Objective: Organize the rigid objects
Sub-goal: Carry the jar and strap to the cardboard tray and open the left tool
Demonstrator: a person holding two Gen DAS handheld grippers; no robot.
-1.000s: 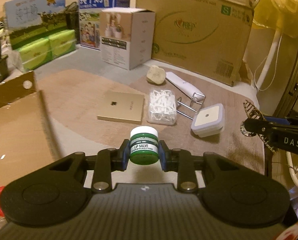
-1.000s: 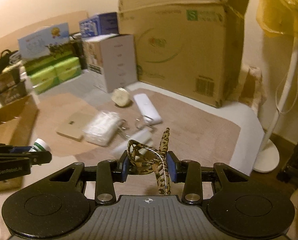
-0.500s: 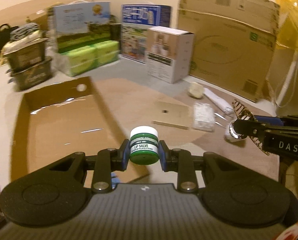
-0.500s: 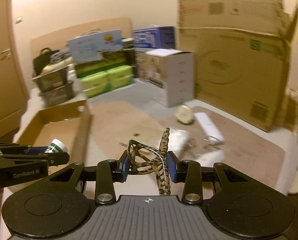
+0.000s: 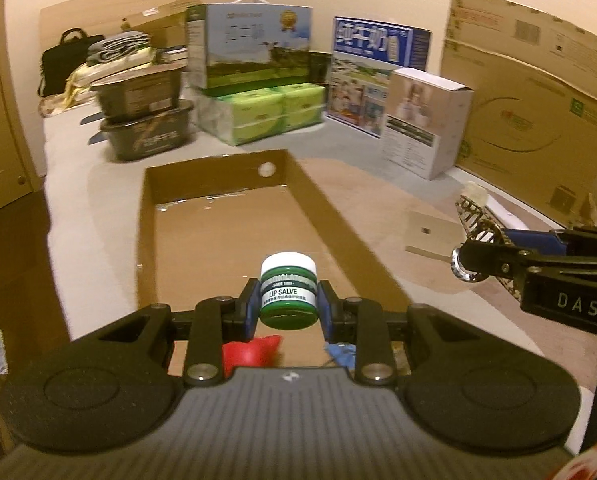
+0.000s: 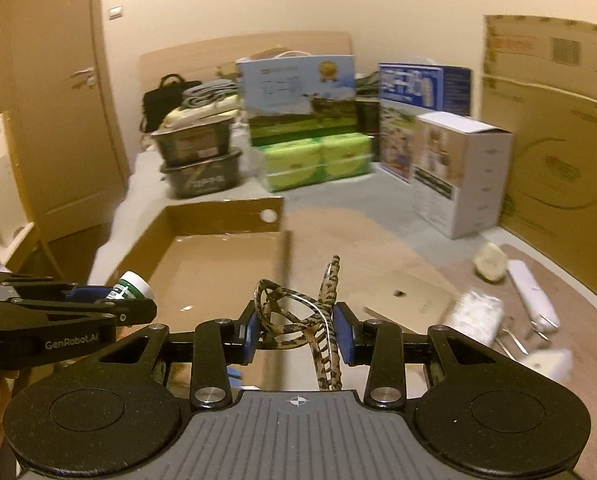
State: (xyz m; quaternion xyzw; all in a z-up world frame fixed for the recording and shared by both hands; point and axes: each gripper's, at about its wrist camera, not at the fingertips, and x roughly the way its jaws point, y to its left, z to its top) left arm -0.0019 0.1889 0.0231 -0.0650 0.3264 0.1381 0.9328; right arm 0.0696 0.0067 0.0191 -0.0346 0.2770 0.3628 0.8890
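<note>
Blurred cluttered room, left fingers (image 5: 255, 307) pinching lip salve jar (image 5: 288, 290), right fingers (image 6: 341, 333) clamping leopard-print clip (image 6: 298, 316), red thing (image 5: 250, 352) half-hidden

Warm dim light, cream wall (image 6: 258, 0), wooden door (image 6: 54, 92), stacked cartons (image 5: 526, 112) along it.

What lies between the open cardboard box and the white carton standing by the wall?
Bare beige mat and grey floor; nothing stands between the cardboard box and the white carton. The right wrist view shows it best.
</note>
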